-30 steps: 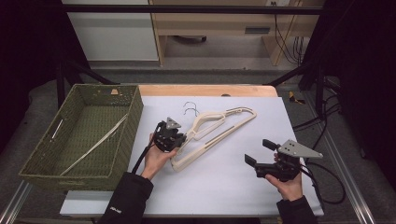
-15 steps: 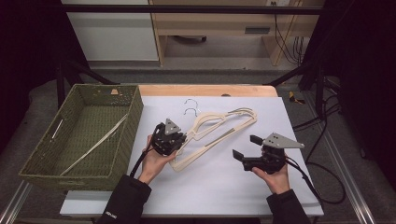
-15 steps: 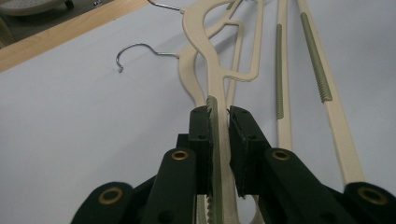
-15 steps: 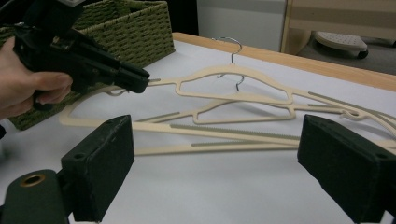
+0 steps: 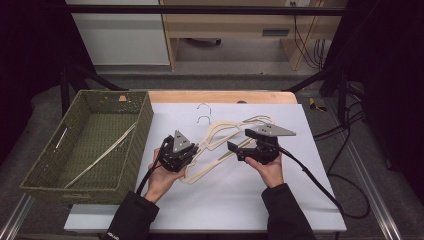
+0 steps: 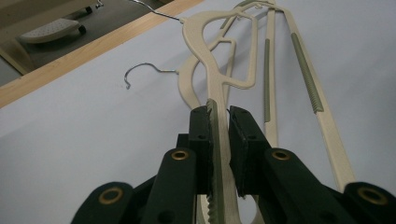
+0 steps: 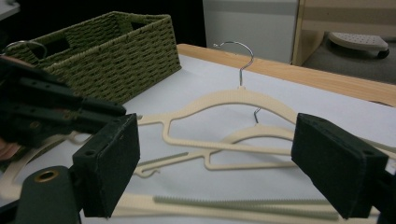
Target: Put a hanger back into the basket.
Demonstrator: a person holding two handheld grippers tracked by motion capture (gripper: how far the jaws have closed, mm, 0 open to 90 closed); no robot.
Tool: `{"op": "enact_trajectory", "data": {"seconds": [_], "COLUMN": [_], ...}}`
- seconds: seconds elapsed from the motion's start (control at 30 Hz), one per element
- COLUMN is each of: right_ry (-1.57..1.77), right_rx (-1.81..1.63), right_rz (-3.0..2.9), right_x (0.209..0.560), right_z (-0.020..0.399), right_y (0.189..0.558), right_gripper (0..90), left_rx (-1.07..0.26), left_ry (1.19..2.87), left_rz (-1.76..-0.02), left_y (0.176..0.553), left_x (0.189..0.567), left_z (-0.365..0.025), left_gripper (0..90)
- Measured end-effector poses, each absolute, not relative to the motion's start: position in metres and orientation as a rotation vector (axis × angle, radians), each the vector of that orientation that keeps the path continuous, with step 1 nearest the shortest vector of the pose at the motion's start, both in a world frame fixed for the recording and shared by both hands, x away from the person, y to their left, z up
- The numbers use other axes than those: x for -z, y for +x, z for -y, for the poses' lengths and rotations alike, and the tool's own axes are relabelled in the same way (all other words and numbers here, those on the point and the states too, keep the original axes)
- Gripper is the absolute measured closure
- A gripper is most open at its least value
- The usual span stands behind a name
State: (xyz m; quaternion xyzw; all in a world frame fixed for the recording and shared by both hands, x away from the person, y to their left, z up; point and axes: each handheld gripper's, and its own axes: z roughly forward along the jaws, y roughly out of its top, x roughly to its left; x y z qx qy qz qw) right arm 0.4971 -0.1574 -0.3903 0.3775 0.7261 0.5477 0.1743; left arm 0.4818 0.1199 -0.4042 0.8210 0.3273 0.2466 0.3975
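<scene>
High view | my left tool (image 5: 192,150) clamps a hanger (image 6: 219,93) arm on the counter (image 5: 310,200); long axis toward 1 o'clock | right tool (image 5: 236,149) wide, jaws just closing slightly, nothing between; hangers at its 10 o'clock.

right hand-held gripper (image 5: 239,150) moved left up to the hangers (image 5: 225,135), jaws just been closing, nothing between
</scene>
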Motion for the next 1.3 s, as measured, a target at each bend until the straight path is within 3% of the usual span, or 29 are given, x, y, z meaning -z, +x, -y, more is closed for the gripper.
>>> {"op": "enact_trajectory", "data": {"seconds": [0.6,1.13,1.3], "right_ry": [1.154,1.186,1.204], "right_rx": [-1.466,-1.397,-1.376], "right_rz": [-2.075,-2.119,-2.132], "right_x": [0.399,0.41,0.414], "right_z": [0.123,0.096,0.094], "right_y": [0.55,0.588,0.597], "right_gripper": [24.6,42.9,53.5], "left_rx": [-0.613,-0.601,-0.608], "left_ry": [2.063,2.044,2.049], "left_rz": [-0.849,-0.858,-0.842], "left_y": [0.477,0.474,0.47], "left_x": [0.407,0.408,0.407], "left_z": [-0.121,-0.12,-0.118], "left_gripper": [79.6,79.6,79.6]}}
